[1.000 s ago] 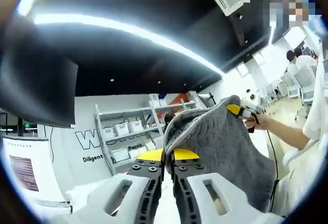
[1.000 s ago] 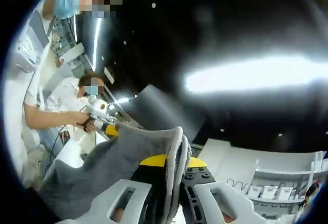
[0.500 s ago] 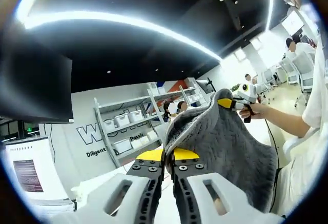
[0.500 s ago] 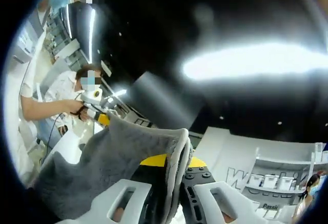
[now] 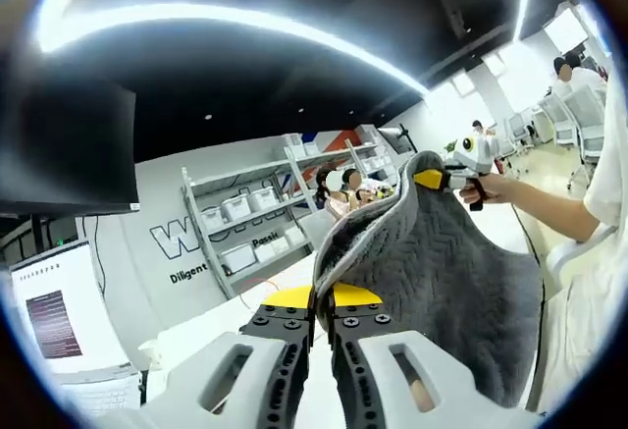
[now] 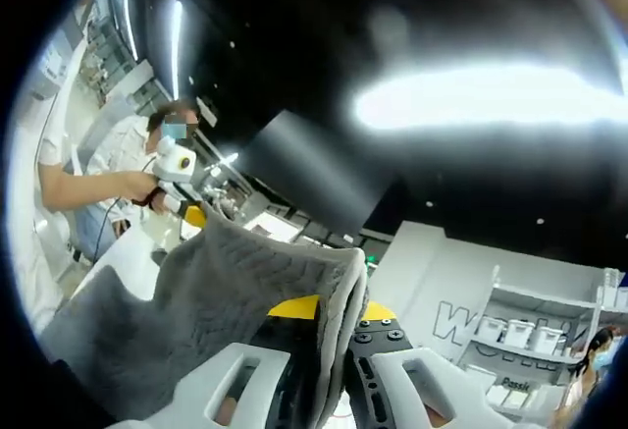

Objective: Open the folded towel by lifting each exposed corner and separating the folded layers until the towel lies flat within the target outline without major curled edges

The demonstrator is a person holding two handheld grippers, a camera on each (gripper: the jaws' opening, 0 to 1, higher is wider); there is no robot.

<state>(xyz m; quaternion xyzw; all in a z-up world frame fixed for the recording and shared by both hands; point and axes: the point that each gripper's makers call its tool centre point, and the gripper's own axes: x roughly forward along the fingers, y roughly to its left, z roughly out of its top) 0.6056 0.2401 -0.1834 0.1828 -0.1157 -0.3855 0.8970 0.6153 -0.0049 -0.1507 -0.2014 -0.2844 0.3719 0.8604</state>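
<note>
Two grippers pinch the grey towel (image 5: 432, 262) aloft: left gripper (image 5: 316, 303) clamps one corner, right gripper (image 6: 332, 313) clamps another. Towel hangs stretched between them, above the white surface (image 5: 221, 316). Shelving (image 5: 240, 242) far behind.

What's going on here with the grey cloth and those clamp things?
A person holds a two-jaw gripper in each hand and has a grey towel strung between them, lifted up in the air. The left gripper is clamped on one edge of the towel, and the right gripper is clamped on another edge. In the left gripper view, the other gripper shows further off in the person's hand, pinching the far corner. The towel hangs slack, not yet laid flat.
</note>
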